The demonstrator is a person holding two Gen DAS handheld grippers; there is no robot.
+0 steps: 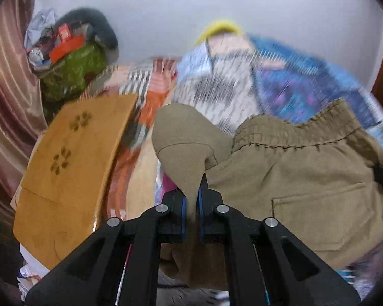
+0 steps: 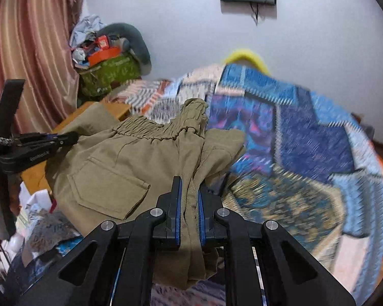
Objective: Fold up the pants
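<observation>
The left claw (image 1: 192, 199) is pinching one edge of the khaki pants (image 1: 293, 168), and the right claw (image 2: 189, 204) is clenching a bunched fold at the opposite edge, so the garment is hanging spread between them above the patchwork quilt (image 2: 306, 132) of the bed, beside the wooden table (image 1: 71, 153). The waistband (image 2: 150, 127) is pointing away from both claws, toward the wall, so the long axis is running fore and aft, with the legs apparently drooping below. Neither claw is nearer; the coming fold seems to depend on bringing the two gripped edges together.
</observation>
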